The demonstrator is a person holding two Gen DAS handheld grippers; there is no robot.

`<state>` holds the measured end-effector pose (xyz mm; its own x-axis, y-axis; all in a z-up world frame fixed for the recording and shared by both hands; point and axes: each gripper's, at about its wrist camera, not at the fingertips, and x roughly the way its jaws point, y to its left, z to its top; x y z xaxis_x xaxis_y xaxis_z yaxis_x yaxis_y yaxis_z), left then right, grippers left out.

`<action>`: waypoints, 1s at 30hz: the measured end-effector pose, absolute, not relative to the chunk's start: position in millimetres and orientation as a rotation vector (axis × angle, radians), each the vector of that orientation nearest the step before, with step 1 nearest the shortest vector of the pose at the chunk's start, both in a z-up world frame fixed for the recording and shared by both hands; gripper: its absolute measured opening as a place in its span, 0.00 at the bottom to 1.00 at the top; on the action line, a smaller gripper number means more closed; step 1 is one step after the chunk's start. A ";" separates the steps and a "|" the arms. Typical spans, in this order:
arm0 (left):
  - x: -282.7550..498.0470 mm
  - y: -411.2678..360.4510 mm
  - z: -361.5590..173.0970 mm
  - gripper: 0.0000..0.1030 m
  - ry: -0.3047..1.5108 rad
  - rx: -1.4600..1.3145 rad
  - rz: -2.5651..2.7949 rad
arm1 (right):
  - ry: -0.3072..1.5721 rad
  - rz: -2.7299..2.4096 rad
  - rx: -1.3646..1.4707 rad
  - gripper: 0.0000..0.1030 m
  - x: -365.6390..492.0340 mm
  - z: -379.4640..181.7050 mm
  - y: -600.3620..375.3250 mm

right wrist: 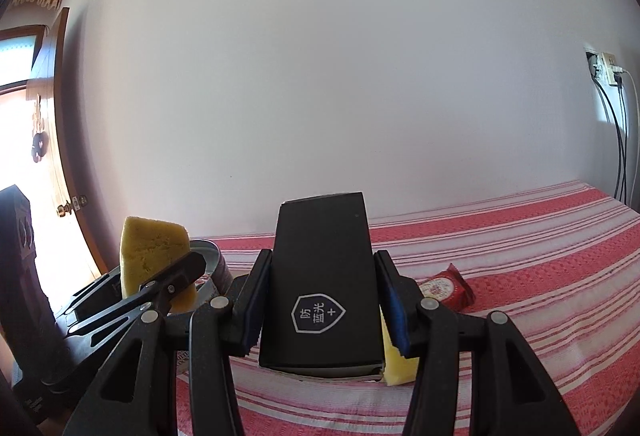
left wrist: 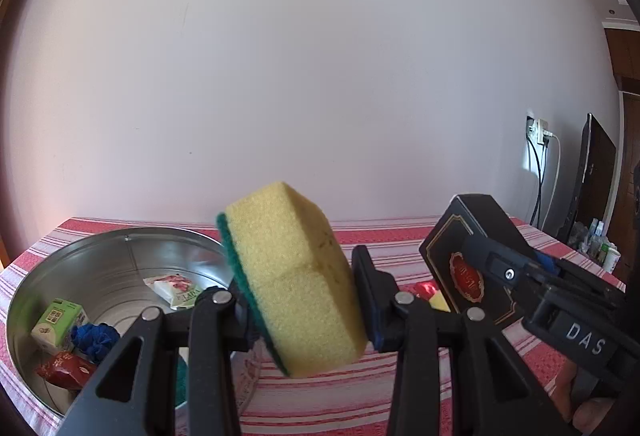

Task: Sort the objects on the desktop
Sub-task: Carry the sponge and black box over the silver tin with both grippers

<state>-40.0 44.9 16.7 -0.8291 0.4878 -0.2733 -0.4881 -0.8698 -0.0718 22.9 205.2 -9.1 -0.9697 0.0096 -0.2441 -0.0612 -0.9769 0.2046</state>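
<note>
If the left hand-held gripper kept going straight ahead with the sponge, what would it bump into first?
Probably only the wall. The left hand-held gripper, shut on the sponge, points across the striped table; the metal tub sits to its left. Depth is hard to judge.

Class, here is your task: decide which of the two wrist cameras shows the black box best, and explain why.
The right wrist view: the black box fills the middle, clamped in the right gripper, its white shield emblem plain. The left wrist view shows the box only at the right, tilted, partly hidden by that gripper, showing a gold-bordered face.
</note>
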 end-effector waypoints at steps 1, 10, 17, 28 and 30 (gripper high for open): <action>-41.9 40.2 16.8 0.38 -0.008 -0.389 2.605 | 0.320 3.075 -0.378 0.51 19.5 -9.2 200.8; -60.6 3.2 17.6 0.38 -0.101 -0.419 2.664 | 0.303 3.145 -0.408 0.51 -5.9 -6.9 158.1; -66.8 -29.3 18.1 0.38 -0.165 -0.391 2.778 | 0.305 3.198 -0.406 0.51 -26.5 0.7 133.6; -90.6 -76.0 15.2 0.38 -0.236 -0.434 2.925 | 0.253 3.310 -0.467 0.51 -68.4 3.5 63.6; -95.6 -84.5 13.7 0.38 -0.240 -0.449 2.949 | 0.241 3.324 -0.480 0.51 -75.8 3.0 55.6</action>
<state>-95.6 -84.5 13.7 -0.9442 0.1704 -0.2819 -0.1226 -0.9761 -0.1796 -75.8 55.6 3.0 -0.9346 -0.2406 -0.2621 0.2003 -0.9646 0.1714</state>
